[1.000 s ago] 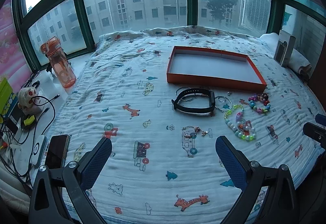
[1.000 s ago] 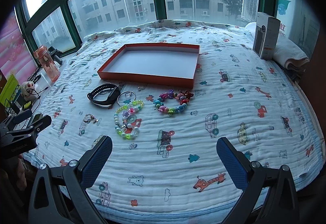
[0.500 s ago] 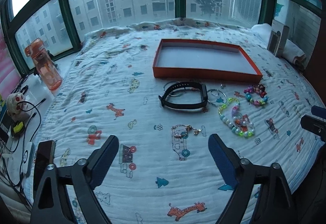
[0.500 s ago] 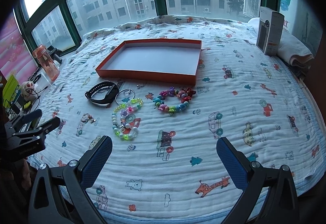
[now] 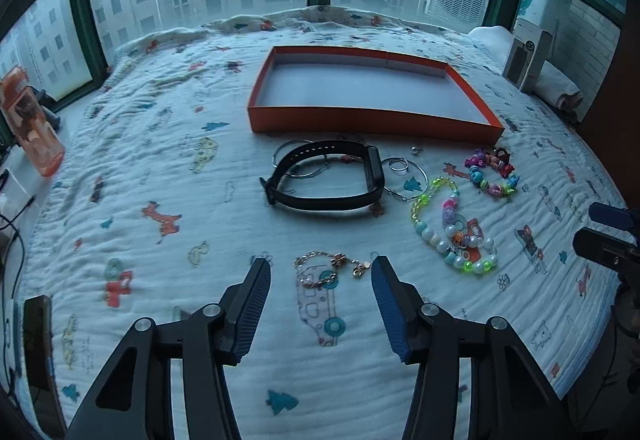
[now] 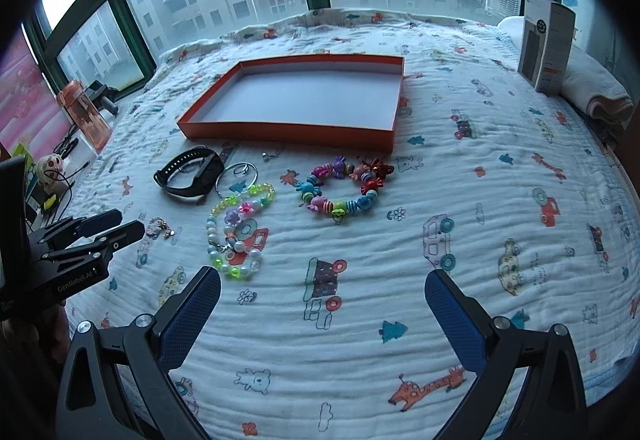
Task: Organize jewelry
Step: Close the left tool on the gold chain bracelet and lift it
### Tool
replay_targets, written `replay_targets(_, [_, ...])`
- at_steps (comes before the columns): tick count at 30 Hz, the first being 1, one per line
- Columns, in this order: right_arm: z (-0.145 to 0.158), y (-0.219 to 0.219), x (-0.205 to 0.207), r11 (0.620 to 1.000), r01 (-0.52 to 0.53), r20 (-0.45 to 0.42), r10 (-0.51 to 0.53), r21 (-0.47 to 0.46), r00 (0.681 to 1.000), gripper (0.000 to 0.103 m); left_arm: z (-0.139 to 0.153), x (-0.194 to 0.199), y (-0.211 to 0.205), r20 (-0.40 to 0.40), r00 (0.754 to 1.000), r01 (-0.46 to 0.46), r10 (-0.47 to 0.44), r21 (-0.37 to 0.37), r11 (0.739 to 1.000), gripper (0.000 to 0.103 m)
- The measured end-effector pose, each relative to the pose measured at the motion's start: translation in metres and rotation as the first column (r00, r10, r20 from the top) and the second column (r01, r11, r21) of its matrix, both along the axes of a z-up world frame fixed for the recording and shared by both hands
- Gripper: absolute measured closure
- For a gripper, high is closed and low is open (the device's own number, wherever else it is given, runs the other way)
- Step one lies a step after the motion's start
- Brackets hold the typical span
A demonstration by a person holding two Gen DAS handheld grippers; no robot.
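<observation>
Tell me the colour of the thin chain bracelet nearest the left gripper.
Gold-toned chain bracelet with small charms; the left wrist view shows it best.

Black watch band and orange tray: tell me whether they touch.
Apart. In the left wrist view, a strip of printed blanket shows between the black watch band and the front wall of the orange tray.

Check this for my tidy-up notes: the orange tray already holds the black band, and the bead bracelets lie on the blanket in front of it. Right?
Not quite. The tray holds nothing; the band lies on the blanket in front of it, next to the bead bracelets. The right wrist view shows this.
</observation>
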State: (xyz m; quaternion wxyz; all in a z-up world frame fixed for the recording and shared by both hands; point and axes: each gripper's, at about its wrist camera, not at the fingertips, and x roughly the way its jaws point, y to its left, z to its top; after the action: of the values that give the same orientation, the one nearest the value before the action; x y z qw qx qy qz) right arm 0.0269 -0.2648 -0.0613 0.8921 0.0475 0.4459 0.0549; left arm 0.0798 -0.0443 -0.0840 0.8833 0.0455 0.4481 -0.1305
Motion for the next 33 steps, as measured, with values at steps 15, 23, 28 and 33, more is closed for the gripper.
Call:
replay_targets(15, [-0.017,-0.004,0.021,1.0,-0.009,-0.062,0.01,0.015,0.998,0.0,-0.028,0.016,-0.005,-0.072,0.995,0.066,-0.072,-0.077,0.995,0.087])
replay_targets(23, [-0.021,-0.003,0.026,1.0,-0.017,-0.073,0.018,0.017,0.997,0.0,-0.026,0.02,-0.002,-0.065,0.996,0.057,-0.062,-0.076,0.995,0.092])
replay_targets(28, [-0.022,-0.003,0.027,1.0,-0.013,-0.073,0.015,0.021,0.997,0.0,-0.025,0.023,0.003,-0.06,0.998,0.031,-0.035,-0.055,0.998,0.092])
replay_targets(33, [-0.024,-0.003,0.028,1.0,-0.01,-0.072,0.012,0.026,0.997,0.0,-0.021,0.025,0.01,-0.062,0.998,0.012,-0.017,-0.068,0.998,0.092])
